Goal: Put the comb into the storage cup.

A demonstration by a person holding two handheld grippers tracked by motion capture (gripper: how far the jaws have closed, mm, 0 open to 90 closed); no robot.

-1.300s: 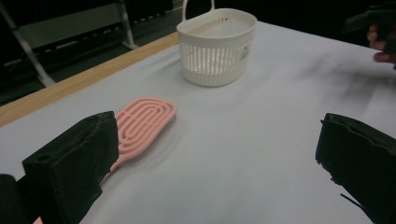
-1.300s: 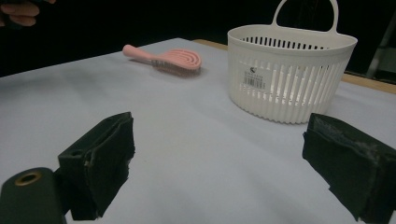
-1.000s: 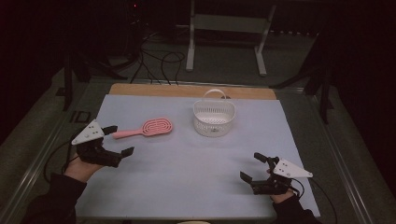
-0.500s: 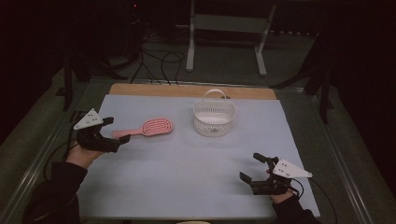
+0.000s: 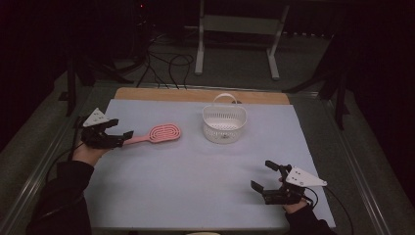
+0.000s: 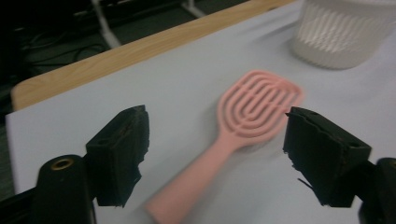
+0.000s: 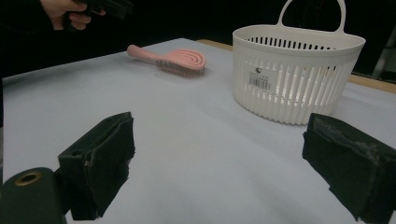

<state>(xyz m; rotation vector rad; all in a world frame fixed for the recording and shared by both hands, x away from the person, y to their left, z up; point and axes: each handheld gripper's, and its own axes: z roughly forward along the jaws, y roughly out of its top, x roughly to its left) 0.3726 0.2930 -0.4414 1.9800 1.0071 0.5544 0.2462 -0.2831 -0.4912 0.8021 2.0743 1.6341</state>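
Left claw (image 6: 215, 154), closing but not gripping, straddles the pink brush (image 6: 243, 126) handle near the mat's (image 5: 195, 196) left edge.

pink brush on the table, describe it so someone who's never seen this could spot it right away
Start at the pale sheet covering the table, then go to its far left part, left of the white slotted basket. There lies the pink brush, flat, its handle pointing left between the jaws of the left claw. It is the one pink thing there, with an oval head of looped ribs.
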